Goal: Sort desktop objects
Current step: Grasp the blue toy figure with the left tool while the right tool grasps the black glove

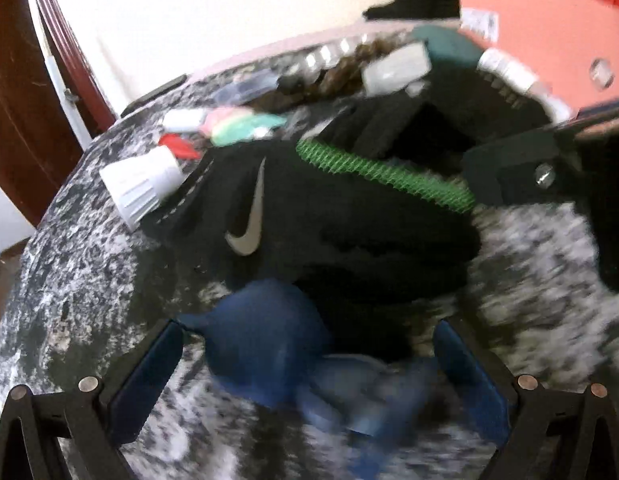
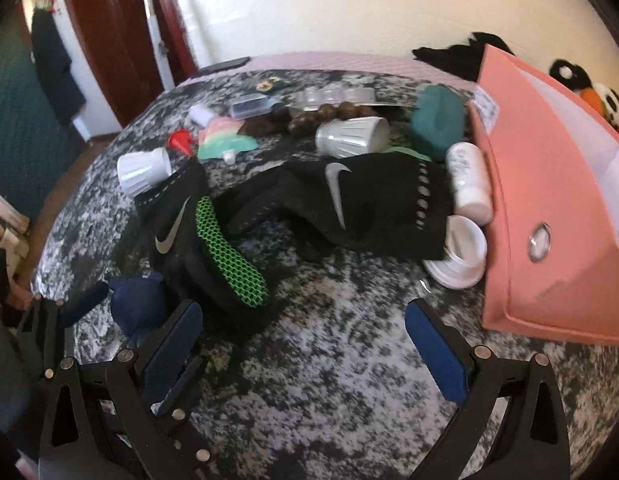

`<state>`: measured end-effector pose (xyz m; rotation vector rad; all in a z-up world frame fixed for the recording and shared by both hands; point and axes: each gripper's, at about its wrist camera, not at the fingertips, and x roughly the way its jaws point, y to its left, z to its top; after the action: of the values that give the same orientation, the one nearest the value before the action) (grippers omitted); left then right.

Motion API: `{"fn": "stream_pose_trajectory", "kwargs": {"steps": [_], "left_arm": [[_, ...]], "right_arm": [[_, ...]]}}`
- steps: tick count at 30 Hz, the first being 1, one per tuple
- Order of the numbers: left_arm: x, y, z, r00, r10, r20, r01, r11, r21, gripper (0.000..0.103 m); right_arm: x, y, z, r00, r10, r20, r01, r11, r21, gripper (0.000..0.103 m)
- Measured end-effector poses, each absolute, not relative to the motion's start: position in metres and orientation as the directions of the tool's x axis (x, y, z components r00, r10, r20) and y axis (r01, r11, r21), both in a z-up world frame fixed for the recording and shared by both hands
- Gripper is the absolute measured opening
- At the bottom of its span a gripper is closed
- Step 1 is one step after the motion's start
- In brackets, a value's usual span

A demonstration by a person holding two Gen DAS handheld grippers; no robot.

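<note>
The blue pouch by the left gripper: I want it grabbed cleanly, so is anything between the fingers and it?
Nothing visible blocks it. The blue pouch lies between the open left gripper fingers, with the black glove just beyond it, apparently touching its far side.

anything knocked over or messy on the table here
Yes. Two ribbed white cups lie on their sides, and a white bottle lies tipped against the pink box. Two black gloves sprawl crumpled mid-table, one overlapping the other. Nothing looks spilled.
</note>
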<state>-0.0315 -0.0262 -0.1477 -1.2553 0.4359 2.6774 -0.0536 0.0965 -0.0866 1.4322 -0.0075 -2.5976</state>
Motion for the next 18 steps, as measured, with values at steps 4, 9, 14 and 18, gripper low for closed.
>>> {"fn": "stream_pose_trajectory", "kwargs": {"steps": [4,9,14,18], "left_arm": [[-0.048,-0.053,-0.156,-0.529,0.14,-0.837,-0.275,-0.961,0.014,0.103],[-0.047,-0.063,-0.154,-0.532,0.17,-0.829,-0.296,-0.955,-0.006,0.098],[-0.046,-0.071,-0.151,-0.537,0.174,-0.825,-0.278,-0.96,-0.021,0.097],[-0.041,-0.083,-0.148,-0.543,0.19,-0.818,-0.234,-0.97,-0.07,0.097]], "right_arm": [[-0.066,0.083,-0.096,-0.502,-0.169,-0.848,0.187,-0.979,0.084,0.101],[-0.081,0.062,-0.111,-0.466,-0.191,-0.864,0.241,-0.967,0.084,0.101],[-0.094,0.042,-0.13,-0.425,-0.217,-0.879,0.277,-0.955,0.102,0.099],[-0.091,0.027,-0.131,-0.407,-0.266,-0.874,0.35,-0.929,0.12,0.035]]}}
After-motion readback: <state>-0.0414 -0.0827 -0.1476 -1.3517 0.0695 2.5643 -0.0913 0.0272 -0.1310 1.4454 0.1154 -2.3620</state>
